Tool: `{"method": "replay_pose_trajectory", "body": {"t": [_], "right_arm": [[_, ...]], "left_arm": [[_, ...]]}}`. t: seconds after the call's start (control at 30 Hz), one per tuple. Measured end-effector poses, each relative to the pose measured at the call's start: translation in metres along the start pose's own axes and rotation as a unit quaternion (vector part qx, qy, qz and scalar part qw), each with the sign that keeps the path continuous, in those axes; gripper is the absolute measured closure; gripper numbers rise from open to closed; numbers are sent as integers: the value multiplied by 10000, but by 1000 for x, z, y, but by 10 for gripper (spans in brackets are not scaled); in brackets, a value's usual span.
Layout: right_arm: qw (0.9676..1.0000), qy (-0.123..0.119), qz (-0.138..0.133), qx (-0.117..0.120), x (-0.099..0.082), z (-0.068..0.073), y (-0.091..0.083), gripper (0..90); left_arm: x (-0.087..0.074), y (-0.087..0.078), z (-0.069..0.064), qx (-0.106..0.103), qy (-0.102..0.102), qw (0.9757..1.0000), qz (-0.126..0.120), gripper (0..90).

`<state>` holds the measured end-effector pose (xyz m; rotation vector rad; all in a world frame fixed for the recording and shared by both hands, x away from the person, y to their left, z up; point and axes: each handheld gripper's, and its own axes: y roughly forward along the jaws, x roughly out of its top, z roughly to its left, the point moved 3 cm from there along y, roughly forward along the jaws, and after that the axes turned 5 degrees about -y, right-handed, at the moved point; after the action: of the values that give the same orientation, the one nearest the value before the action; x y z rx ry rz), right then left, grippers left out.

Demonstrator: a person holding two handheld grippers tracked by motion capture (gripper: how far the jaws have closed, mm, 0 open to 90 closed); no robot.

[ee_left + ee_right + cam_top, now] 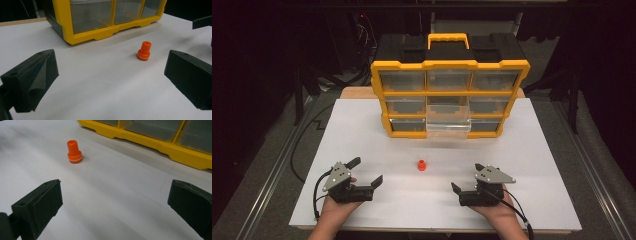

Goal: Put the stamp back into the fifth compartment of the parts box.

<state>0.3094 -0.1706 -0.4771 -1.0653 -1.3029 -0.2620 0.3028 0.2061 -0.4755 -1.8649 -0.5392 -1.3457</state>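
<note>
Orange plastic, small and stepped, the peg [421,165] stands upright on the white table [532,165], in front of the yellow drawer cabinet [450,95] whose lower middle drawer [448,125] is pulled out. It looks light, stiff and a little slippery; I would grip the wider base. Left gripper [368,172] and right gripper [464,178] rest open, holding nothing, one on each side of the peg.

A yellow drawer organizer [450,95] stands on the white table [362,130].
</note>
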Motion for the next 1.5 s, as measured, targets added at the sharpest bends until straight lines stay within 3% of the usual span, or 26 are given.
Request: {"method": "replay_pose_trajectory", "body": {"t": [0.3, 0.7, 1.0, 1.5], "right_arm": [[9993, -221, 28, 299, 13, 14, 23, 4], [9984, -223, 92, 514, 33, 26, 52, 63], [9979, -217, 159, 585, 47, 32, 69, 193], [9963, -324, 288, 736, 56, 45, 91, 503]], "left_arm": [[0, 0, 0, 13, -5, 10000, -18, 3], [0, -1, -1, -35, 59, 10000, 10, 3], [0, 0, -3, -68, 65, 10000, -2, 3], [0, 0, -1, -65, 52, 10000, -20, 3]]}}
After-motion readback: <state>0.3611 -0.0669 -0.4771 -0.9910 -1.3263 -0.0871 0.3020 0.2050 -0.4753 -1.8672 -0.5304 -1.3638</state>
